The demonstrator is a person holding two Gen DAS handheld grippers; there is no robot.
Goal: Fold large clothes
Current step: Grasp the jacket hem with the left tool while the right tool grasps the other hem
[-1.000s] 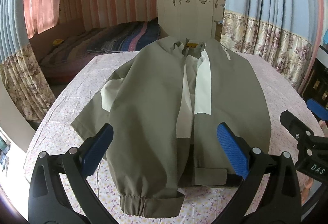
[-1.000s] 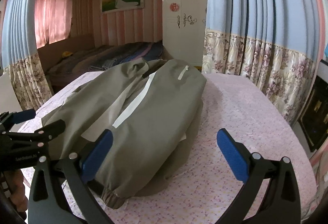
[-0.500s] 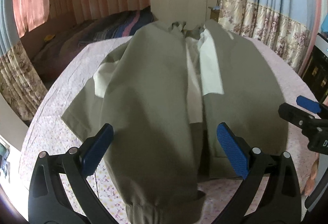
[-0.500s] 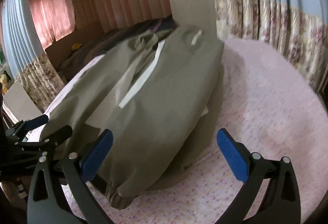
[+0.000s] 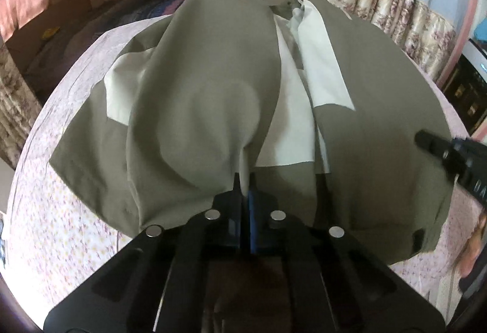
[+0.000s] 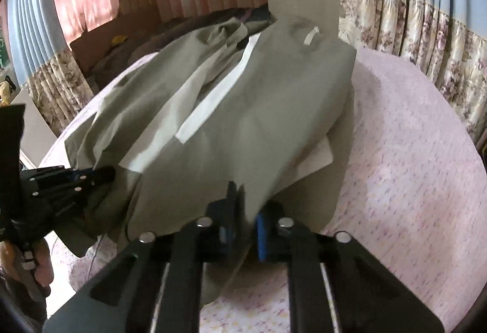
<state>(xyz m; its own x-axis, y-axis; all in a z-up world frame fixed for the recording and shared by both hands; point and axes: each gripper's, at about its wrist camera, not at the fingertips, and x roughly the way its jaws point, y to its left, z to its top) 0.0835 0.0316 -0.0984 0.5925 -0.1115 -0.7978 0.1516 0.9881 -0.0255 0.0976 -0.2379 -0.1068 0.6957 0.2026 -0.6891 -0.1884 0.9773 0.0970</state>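
The jacket (image 5: 213, 95) is lying spread on the desk (image 6: 411, 180), its hem at the near edge. That hem is being clenched by the left tongs (image 5: 244, 191) and right tongs (image 6: 243, 211), their jaws having just been closing on the cloth, probably so it can be lifted for a fold

Right hand-held gripper (image 6: 243, 211) jaws just closed, pinching near hem of olive jacket (image 6: 249, 120) on pink floral desk (image 6: 411, 180). Left hand-held gripper (image 6: 103, 173) grips jacket hem near left edge
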